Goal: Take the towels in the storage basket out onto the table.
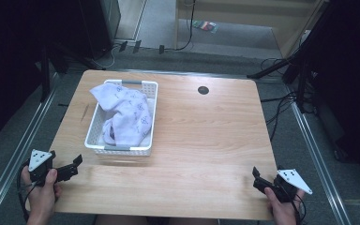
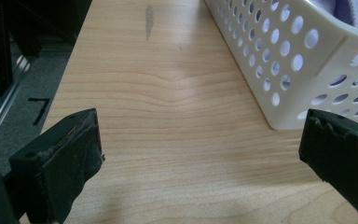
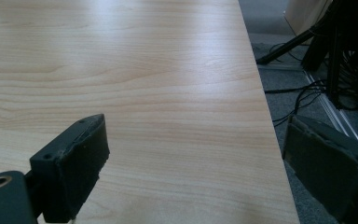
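Left gripper: near-left table corner, jaws apart, empty. Right gripper: near-right corner, jaws apart, empty. White patterned cloth: bunched inside white perforated basket, far left on wooden table. Handling apparently not begun.

Left tongs held at near left corner of the tabletop, jaws apart, nothing between them. Right tongs held at near right corner, jaws pointing inward; gap too small to judge. Left hand and right hand grip them from the near edge. White basket sits just beyond and right of the left tongs, well apart from the right tongs. Pale patterned cloth lies bunched in the basket, draped over its far rim. Dark round hole far beyond both tongs.
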Action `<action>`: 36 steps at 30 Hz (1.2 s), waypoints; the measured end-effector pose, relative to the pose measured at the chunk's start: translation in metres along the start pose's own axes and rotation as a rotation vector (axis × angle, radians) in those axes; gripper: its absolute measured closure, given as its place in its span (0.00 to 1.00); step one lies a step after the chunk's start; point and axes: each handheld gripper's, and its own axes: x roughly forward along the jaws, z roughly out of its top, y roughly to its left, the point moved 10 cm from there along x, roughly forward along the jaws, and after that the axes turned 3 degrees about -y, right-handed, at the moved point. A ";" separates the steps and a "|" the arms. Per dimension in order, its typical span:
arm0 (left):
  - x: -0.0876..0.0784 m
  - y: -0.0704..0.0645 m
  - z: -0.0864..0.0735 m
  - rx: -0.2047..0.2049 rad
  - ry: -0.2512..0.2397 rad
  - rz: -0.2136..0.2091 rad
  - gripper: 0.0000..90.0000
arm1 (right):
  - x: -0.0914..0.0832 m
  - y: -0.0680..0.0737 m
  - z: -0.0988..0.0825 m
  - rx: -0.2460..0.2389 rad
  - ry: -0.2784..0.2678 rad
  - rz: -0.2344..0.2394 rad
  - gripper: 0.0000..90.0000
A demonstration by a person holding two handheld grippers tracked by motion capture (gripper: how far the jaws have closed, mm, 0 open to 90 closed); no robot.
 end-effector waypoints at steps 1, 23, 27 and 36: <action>0.000 0.000 0.000 0.002 0.002 0.003 0.00 | 0.000 0.000 0.000 0.003 0.000 -0.002 0.08; -0.028 -0.033 0.041 0.046 0.034 -0.042 0.00 | 0.003 0.000 -0.001 -0.006 0.023 -0.003 0.08; -0.031 -0.041 0.053 0.071 0.039 -0.056 0.00 | 0.003 0.000 -0.001 -0.003 0.024 -0.002 0.08; -0.016 -0.077 0.088 0.132 0.112 -0.133 0.01 | 0.003 0.000 -0.001 -0.003 0.027 -0.002 0.08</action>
